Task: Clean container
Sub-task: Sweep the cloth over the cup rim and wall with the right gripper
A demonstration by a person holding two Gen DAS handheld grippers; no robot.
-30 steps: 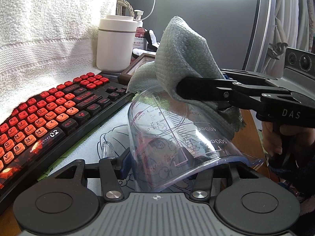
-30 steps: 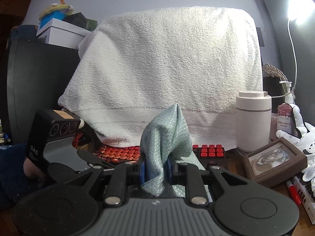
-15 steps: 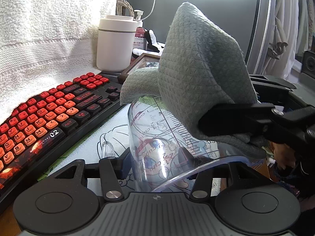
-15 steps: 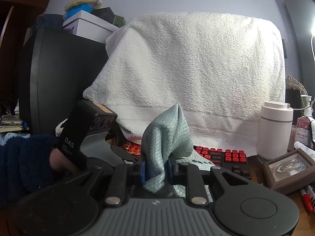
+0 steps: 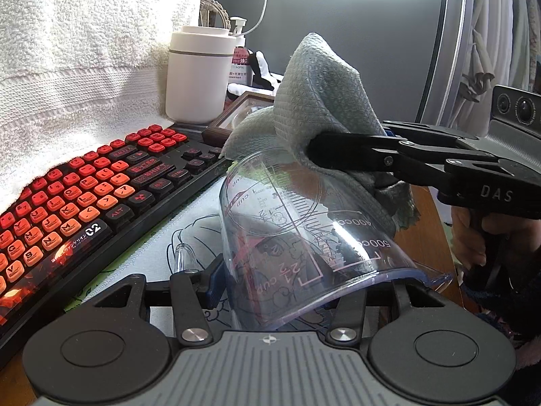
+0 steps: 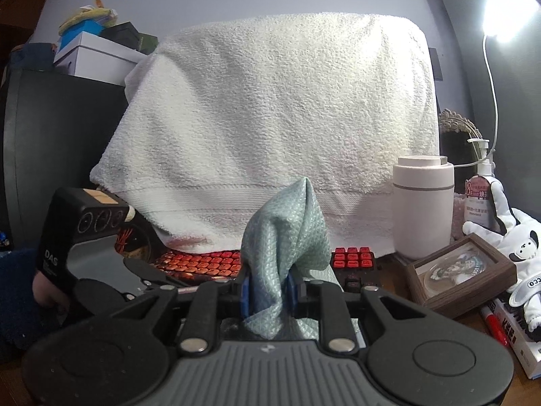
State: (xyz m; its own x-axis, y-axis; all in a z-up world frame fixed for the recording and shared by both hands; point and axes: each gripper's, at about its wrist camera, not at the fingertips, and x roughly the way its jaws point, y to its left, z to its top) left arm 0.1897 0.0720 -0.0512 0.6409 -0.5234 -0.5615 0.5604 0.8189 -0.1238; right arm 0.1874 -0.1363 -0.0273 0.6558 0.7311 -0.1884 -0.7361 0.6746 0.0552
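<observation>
A clear, light, slippery cup (image 5: 304,237) is gripped by its wall in the left gripper (image 5: 297,284); a soft cloth (image 5: 321,108) is pinched in the right gripper (image 6: 268,291); the rim looks the safest hold.

The left gripper (image 5: 304,284) points forward and downward, its jaws part-way apart and pressed against the walls of the clear measuring cup (image 5: 304,237), which lies tilted between them. The right gripper (image 6: 268,291) points nearly level, its jaws almost together and pinching the grey-green cloth (image 6: 287,237). In the left wrist view it reaches in from the right side, a hand (image 5: 470,233) wrapped round its handle below the black body.
</observation>
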